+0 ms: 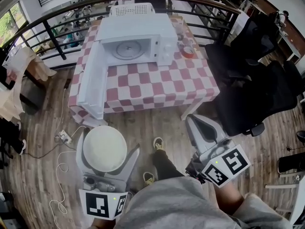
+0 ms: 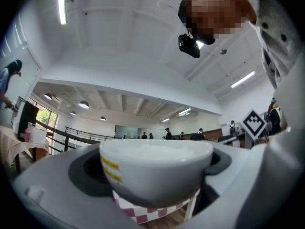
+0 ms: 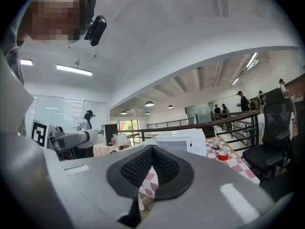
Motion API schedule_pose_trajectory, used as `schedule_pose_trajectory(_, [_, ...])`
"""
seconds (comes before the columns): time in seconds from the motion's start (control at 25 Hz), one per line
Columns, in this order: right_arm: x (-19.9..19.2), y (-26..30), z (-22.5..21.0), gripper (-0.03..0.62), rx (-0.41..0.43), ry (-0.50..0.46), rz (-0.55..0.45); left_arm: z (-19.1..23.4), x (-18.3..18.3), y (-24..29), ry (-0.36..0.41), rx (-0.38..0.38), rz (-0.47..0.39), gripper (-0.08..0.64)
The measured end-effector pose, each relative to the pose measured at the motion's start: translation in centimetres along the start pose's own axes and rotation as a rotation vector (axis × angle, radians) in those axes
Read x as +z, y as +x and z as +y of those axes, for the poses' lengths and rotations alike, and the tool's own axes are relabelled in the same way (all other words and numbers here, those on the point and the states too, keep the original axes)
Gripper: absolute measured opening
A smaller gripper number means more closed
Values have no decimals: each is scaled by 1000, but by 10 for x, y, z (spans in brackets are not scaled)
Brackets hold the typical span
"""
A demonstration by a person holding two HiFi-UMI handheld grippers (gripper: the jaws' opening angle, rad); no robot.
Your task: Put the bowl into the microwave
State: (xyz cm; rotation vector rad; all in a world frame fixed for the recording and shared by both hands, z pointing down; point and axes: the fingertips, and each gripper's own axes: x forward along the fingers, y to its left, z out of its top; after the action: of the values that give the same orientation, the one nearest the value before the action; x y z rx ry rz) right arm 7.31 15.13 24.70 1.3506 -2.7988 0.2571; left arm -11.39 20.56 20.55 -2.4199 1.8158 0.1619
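Note:
A white bowl [image 1: 105, 148] with a yellow label sits clamped between the jaws of my left gripper [image 1: 107, 152], held above the wooden floor in front of the table; close up the bowl [image 2: 155, 168] fills the space between the grey pads. A white microwave [image 1: 136, 38] stands on the checkered table [image 1: 157, 87], its door [image 1: 93, 82] swung wide to the left and its round turntable [image 1: 128, 49] bare. My right gripper [image 1: 200, 128] hangs low on the right with its jaws pressed together on nothing, seen too as the right gripper [image 3: 151, 168] with the microwave [image 3: 181, 142] beyond it.
A small red cup [image 1: 188, 51] and other small items stand on the table right of the microwave. Black office chairs [image 1: 257, 89] crowd the right side. A dark railing [image 1: 62, 13] curves behind the table. A power strip with cable [image 1: 64, 138] lies on the floor at left.

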Motion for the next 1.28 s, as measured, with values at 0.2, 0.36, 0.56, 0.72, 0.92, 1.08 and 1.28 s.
schedule_pose_trajectory(0.2, [-2, 34, -30, -2, 9, 15, 14, 10, -14, 39, 5, 14, 24, 535])
schedule_pose_trajectory(0.36, [-2, 65, -59, -2, 6, 27, 27, 19, -28, 76, 4, 14, 50, 535])
schedule_pose_trajectory(0.56, [4, 101, -95, -2, -11, 40, 27, 26, -40, 121, 12, -10, 76, 535])
schedule_pose_trajectory(0.72, [7, 126, -113, 0, -8, 47, 36, 36, -43, 146, 14, 1, 78, 536])
schedule_pose_trajectory(0.92, [11, 159, -127, 0, 22, 58, 50, 51, -45, 175, 18, 36, 80, 535])
schedule_pose_trajectory(1.08, [16, 183, -132, 0, 61, 58, 50, 58, -46, 194, 21, 55, 84, 535])
schedule_pose_trajectory(1.28, [23, 203, -146, 0, 90, 62, 39, 59, -51, 222, 15, 57, 85, 535])
